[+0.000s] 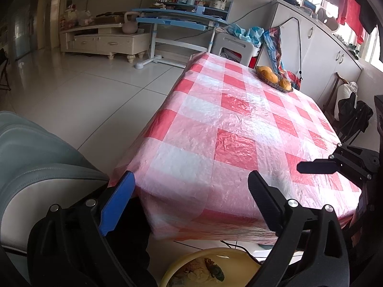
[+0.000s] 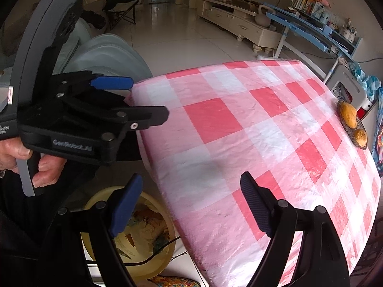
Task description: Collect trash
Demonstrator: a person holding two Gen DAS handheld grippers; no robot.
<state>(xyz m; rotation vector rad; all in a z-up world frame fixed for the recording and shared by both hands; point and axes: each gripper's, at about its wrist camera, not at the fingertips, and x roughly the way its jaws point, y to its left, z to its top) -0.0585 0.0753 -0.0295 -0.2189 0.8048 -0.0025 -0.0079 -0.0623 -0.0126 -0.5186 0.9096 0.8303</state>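
Both claws, left claw [image 1: 191, 191] and right claw [image 2: 189, 201], gape empty over the red-and-white checked plastic-covered desk [image 2: 263, 143], seemingly cleared; scraps fill the pale yellow round plastic bin [image 2: 153, 263].

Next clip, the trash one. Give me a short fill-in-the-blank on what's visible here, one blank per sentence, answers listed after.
1. The table is covered with a red and white ____ cloth.
2. The yellow bin with trash in it stands on the ____ beside the table.
3. The jaws of the right gripper stand ____, with nothing between them.
4. The basket near the far edge of the table holds orange-yellow ____.

Missing words: checked; floor; open; fruit
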